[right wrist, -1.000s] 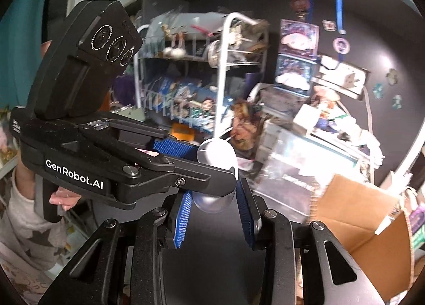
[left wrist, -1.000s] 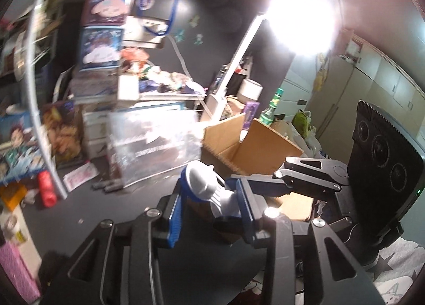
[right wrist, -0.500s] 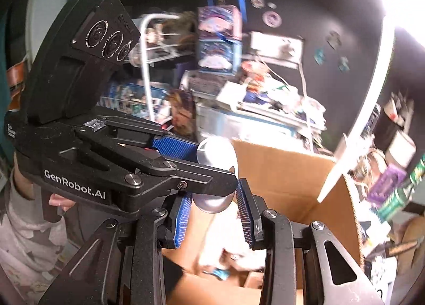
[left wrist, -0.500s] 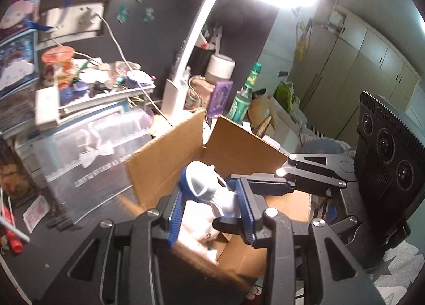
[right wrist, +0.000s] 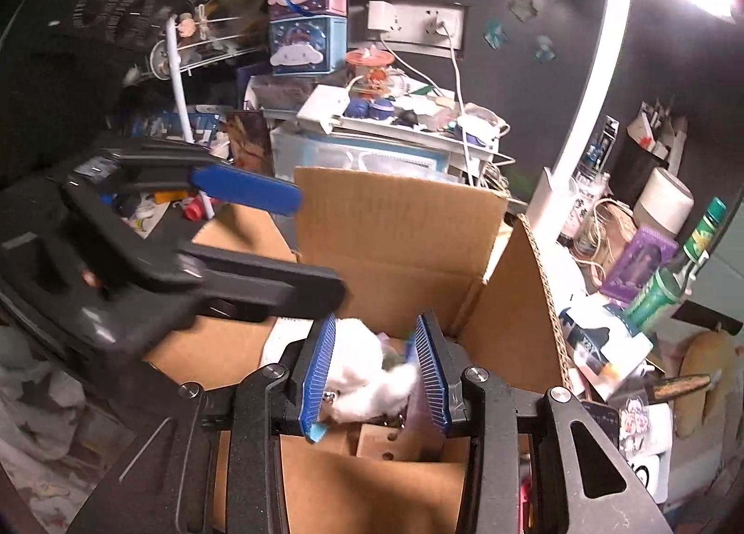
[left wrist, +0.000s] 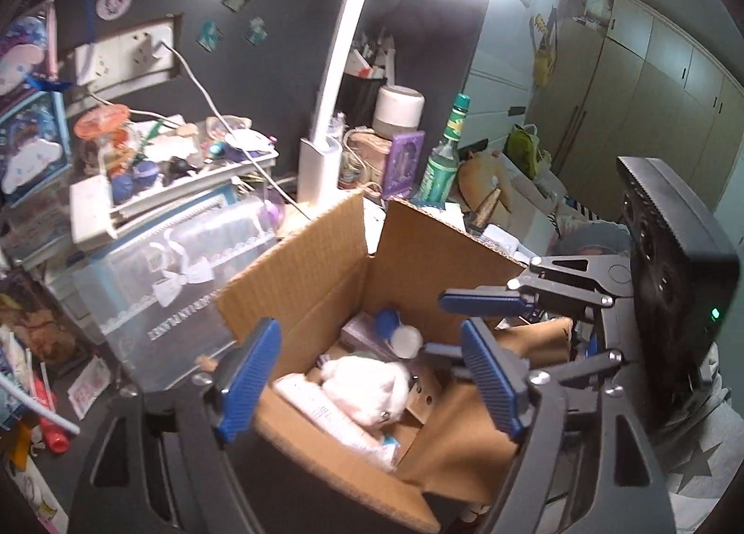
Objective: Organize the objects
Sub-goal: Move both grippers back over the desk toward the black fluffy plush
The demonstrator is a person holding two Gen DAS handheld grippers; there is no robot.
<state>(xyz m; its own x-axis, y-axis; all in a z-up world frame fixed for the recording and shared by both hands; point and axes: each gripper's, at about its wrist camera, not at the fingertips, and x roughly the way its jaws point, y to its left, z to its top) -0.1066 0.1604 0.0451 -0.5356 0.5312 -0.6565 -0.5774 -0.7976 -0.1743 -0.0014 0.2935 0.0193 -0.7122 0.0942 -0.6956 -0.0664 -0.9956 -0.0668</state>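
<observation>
An open cardboard box (left wrist: 325, 264) sits below both grippers. Inside lie a white plush toy (left wrist: 362, 390), a white and blue bottle-like item (left wrist: 395, 332) and a white tube (left wrist: 325, 413). My left gripper (left wrist: 369, 376) hangs over the box with its jaws opening wide and nothing between the pads. My right gripper (right wrist: 375, 373) is also over the box (right wrist: 400, 218), jaws opening slightly. Only the plush toy (right wrist: 367, 376) far below shows through the gap. The right gripper (left wrist: 448, 327) crosses in from the right, and the left gripper (right wrist: 316, 246) from the left.
A white desk lamp (left wrist: 335, 69) stands behind the box, with a green bottle (left wrist: 441, 162) and a purple pack (left wrist: 407, 162) beside it. A clear plastic bin (left wrist: 176, 283) under a cluttered white tray (left wrist: 186, 190) is left of the box. Wardrobe doors stand at far right.
Both grippers swung from the cluttered shelf side to above the box. The left jaws spread wide, and the white and blue item left both grippers and now lies in the box.
</observation>
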